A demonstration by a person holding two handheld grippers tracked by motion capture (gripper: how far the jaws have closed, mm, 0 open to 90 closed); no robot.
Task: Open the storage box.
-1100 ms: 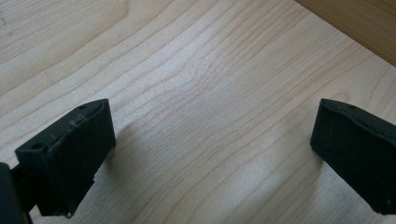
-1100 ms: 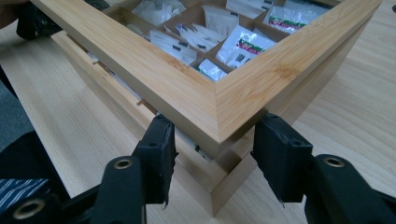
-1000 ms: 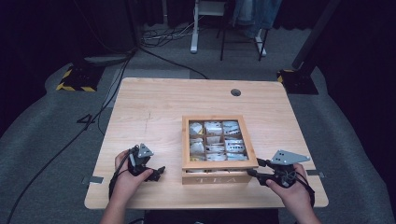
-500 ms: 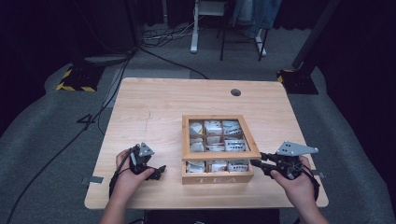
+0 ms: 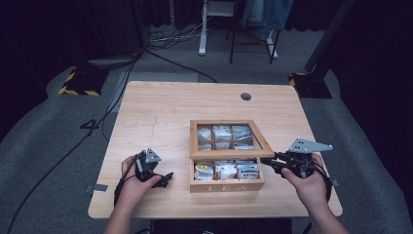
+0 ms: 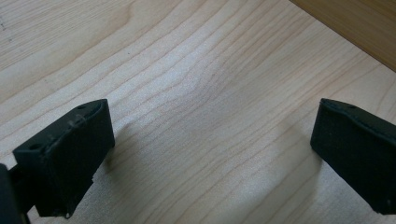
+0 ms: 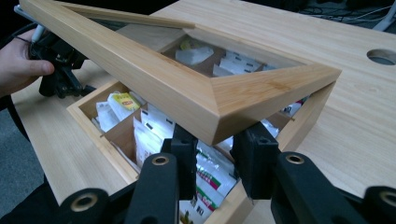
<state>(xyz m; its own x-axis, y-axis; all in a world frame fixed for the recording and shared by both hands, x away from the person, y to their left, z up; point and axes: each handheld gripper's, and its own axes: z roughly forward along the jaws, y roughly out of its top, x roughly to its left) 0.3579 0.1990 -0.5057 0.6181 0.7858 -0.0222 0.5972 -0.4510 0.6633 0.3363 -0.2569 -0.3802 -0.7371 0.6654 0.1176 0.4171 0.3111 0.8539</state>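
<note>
A light wooden tea box (image 5: 226, 181) with "TEA" on its near wall sits right of centre on the pale wooden table (image 5: 160, 112), its compartments packed with paper tea-bag sachets (image 7: 154, 128). The right gripper (image 5: 272, 161) has its 2 black jaws clamped on the near right corner of the box's glazed wooden-frame lid (image 7: 201, 95), the jaws having just been closing onto that corner; the lid stands tilted partway up, hinged along the far side, so the near row of sachets lies exposed while the far rows show through the pane. Gripping at the free corner, farthest from the hinge, probably gives the most leverage for swinging the lid open. The left gripper (image 5: 164, 178) rests low on the table just left of the box, jaws wide apart over bare wood with nothing between them, apparently waiting near enough to steady the box or reach a sachet once the lid is up.
</note>
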